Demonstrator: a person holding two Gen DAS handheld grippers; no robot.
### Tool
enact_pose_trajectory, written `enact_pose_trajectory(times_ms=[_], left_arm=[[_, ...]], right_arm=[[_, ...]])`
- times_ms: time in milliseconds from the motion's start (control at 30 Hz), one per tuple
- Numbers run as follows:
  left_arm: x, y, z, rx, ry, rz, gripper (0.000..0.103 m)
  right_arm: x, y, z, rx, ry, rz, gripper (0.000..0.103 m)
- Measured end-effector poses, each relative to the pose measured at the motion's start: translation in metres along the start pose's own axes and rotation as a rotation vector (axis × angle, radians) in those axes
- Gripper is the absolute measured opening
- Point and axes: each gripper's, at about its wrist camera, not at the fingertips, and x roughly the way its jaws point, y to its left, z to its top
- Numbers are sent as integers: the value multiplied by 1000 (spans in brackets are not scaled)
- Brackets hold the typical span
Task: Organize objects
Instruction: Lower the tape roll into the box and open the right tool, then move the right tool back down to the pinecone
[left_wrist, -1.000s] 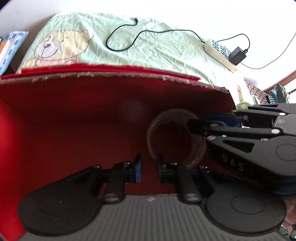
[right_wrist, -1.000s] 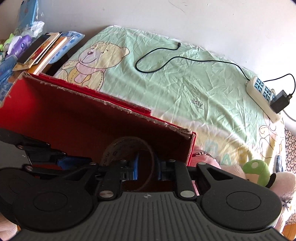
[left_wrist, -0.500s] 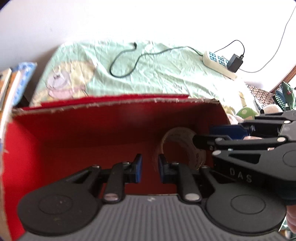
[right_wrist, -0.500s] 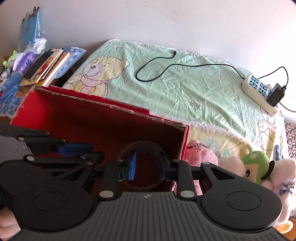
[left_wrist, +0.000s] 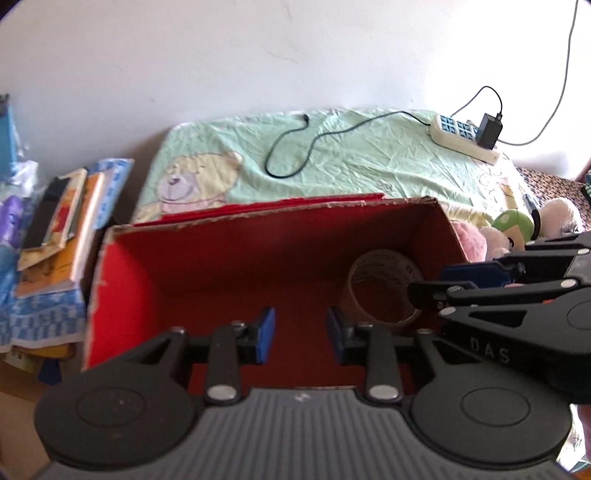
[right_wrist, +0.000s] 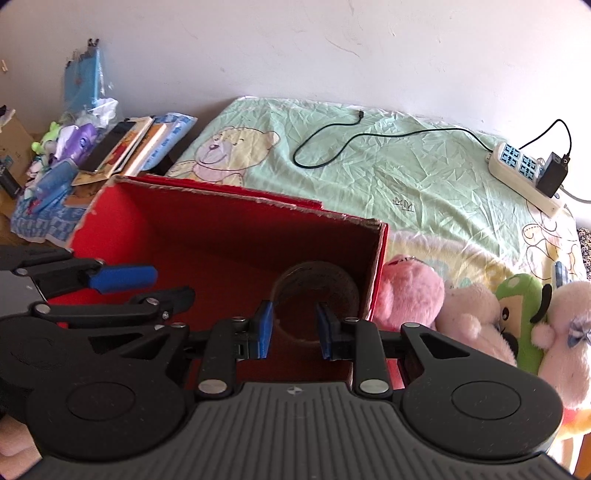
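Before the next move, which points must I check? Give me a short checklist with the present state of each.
1. Tape roll inside the red box: ok, in its right end.
2. Right gripper empty: ok, fingers apart, nothing between them.
3. Left gripper empty: ok, open.
4. Right gripper free of the roll: cannot tell, the roll sits just behind its fingers.
5. Next things within view: ok, plush toys lie beside the box.
6. Room left in the box: ok, its left part shows a bare floor.

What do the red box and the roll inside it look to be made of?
The red box looks like cardboard with a matte red face: its top edges are ragged and show a pale brown core. The roll looks like brownish, semi-glossy packing tape on a printed cardboard core, though that is less certain.
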Motion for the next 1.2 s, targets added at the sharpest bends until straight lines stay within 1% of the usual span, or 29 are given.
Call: enact_pose_trajectory(times_ms=[67,167,333,400,467,567,733,933,1100,1200], left_arm=[[-12,-2,-4,3,-16,36,41],[-30,-4,-12,1,-43,75,42],[-54,-13,-27,-9,-56,124,43],[-61,-18,-33,-6,-57,150,46],[-69,-25,-42,-13,-56,169,53],[-76,-29,-51,-25,-37,179,62],[-86,-41,-69,-19,-44,211,66],[-93,-49,-87,-36,-31,218,70],[-88,-55,-101,-37,6,214,72],[-85,-60,-108,-40,32,199,73]], right_arm=[[-9,2,-5,2,-19,9,27],[-23,3,-12,21,-47,29,27],[-44,6,-27,51,-82,67,27],[-52,6,-34,58,-95,85,27],[-59,6,-42,66,-105,101,27],[-69,4,-53,87,-122,128,27],[-80,2,-72,103,-145,171,27],[-83,-2,-93,136,-131,245,28],[-80,-4,-109,162,-112,284,30],[-76,-7,-119,185,-100,307,34]])
